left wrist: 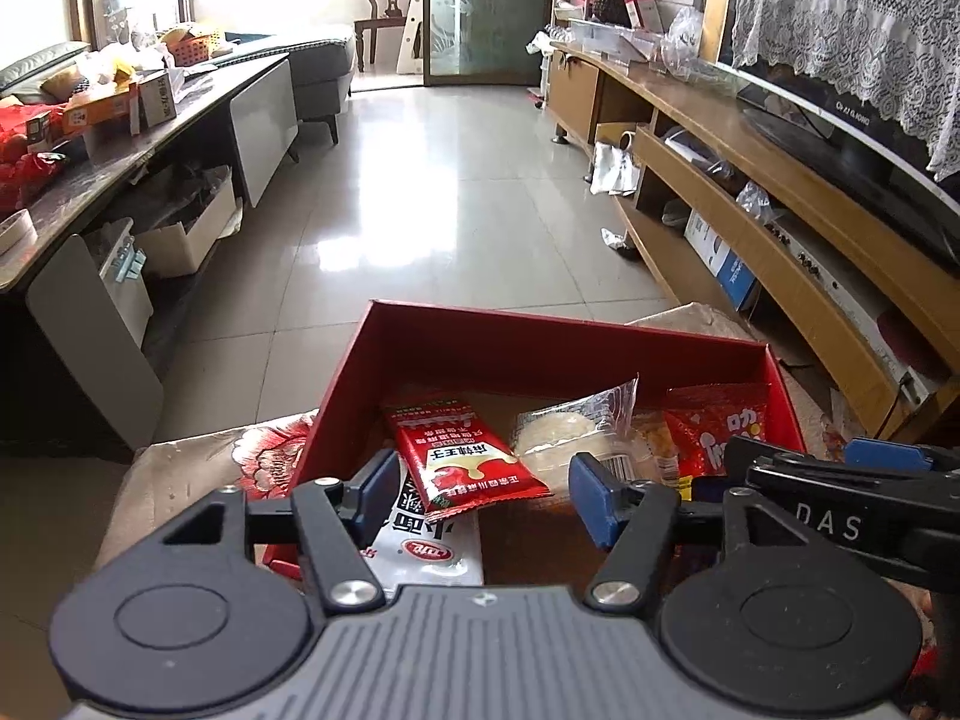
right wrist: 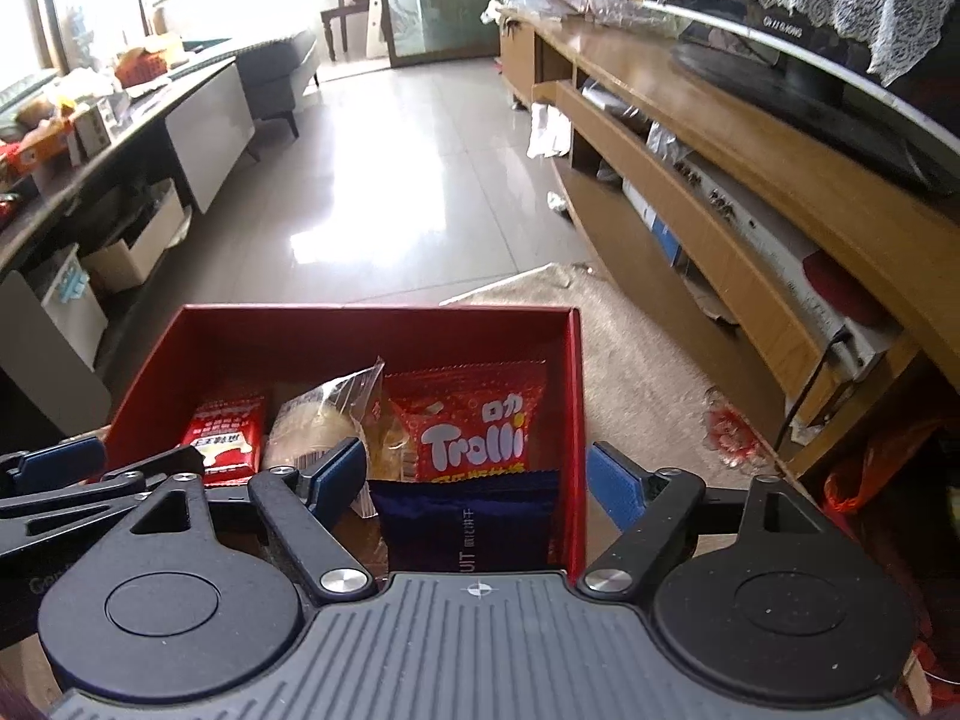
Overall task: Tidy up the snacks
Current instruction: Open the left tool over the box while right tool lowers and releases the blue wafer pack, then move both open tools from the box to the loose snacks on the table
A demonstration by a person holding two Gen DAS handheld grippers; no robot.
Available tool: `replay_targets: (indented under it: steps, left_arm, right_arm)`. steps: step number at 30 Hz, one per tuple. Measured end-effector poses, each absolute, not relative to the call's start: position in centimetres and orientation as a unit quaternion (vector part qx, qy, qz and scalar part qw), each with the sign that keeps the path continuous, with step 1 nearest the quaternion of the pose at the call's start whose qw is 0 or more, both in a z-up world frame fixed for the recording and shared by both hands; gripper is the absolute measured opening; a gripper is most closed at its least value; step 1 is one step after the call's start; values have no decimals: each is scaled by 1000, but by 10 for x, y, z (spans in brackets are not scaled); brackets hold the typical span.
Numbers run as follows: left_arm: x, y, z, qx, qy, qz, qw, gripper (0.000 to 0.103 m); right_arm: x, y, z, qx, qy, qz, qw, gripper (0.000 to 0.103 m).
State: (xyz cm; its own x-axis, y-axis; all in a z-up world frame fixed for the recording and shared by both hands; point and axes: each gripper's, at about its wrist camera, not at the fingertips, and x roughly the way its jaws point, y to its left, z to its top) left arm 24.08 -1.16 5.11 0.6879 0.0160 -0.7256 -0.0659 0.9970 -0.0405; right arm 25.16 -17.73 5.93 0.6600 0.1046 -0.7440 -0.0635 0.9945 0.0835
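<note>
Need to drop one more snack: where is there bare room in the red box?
Bare floor lies along the far wall of the box, behind the packets, and near the red sachet. The right side is crowded: Trolli bag, blue packet.

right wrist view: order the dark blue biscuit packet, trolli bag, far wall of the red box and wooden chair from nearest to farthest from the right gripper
1. Dark blue biscuit packet: between the fingers of the right gripper, at the box's near end.
2. Trolli bag: just beyond it, right side of the box.
3. Far wall of the red box: behind all the snacks.
4. Wooden chair: across the tiled floor, by the glass door.
</note>
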Motion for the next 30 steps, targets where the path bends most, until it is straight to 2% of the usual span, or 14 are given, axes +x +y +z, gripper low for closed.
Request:
replay_targets:
  steps: [14,30]
  left_arm:
    - [202,-5,67,-45,384,9,922,63]
    - [154,-1,65,-38,390,-7,920,63]
  right_arm:
    - [219,-175,77,16,394,51,918,85]
    - [171,-167,68,-1,412,52,910,85]
